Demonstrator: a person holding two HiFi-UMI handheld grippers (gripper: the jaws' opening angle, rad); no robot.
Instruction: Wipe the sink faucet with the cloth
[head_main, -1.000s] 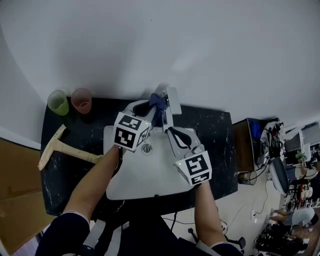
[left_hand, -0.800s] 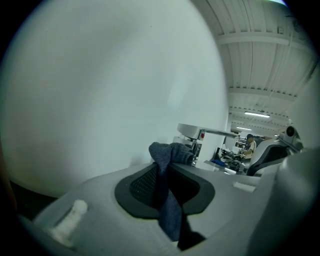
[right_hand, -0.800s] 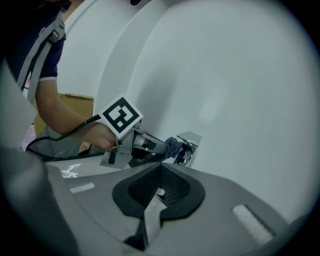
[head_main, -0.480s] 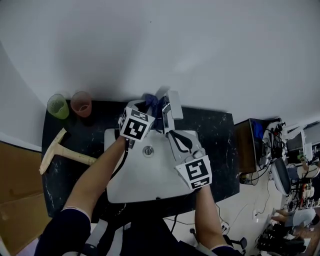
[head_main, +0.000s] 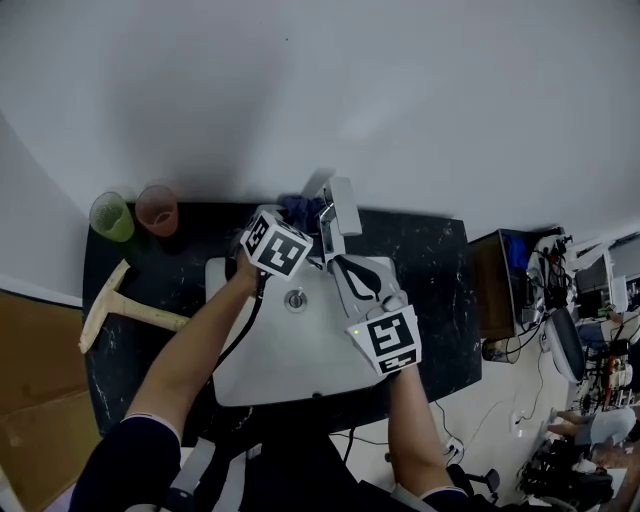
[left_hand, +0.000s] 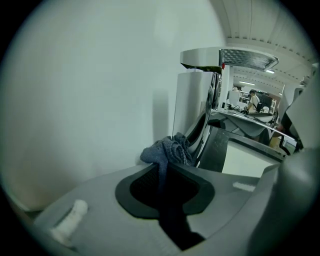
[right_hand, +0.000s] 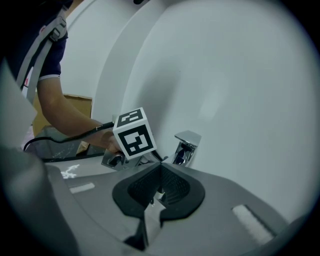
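A chrome faucet (head_main: 337, 214) stands at the back rim of the white sink (head_main: 250, 360), against the wall. My left gripper (head_main: 300, 224) is shut on a bunched blue cloth (head_main: 298, 208), which sits low against the faucet's left side. In the left gripper view the cloth (left_hand: 167, 151) bulges out of the tips of the left gripper (left_hand: 167, 167) and touches the faucet's body (left_hand: 199, 117). My right gripper (head_main: 336, 263) hovers over the basin just in front of the faucet, shut and empty. In its own view the right gripper (right_hand: 160, 168) points at the faucet (right_hand: 185, 146).
A green cup (head_main: 110, 216) and a pink cup (head_main: 157, 207) stand at the back left of the black counter (head_main: 430, 260). A wooden T-shaped tool (head_main: 125, 298) lies left of the sink. The drain (head_main: 295, 298) is mid-basin. Cardboard (head_main: 30, 400) lies off the counter's left edge.
My left gripper has moved toward the wall and lower with the cloth, ending by the faucet's base, and its marker cube has rolled. The right gripper has kept still.
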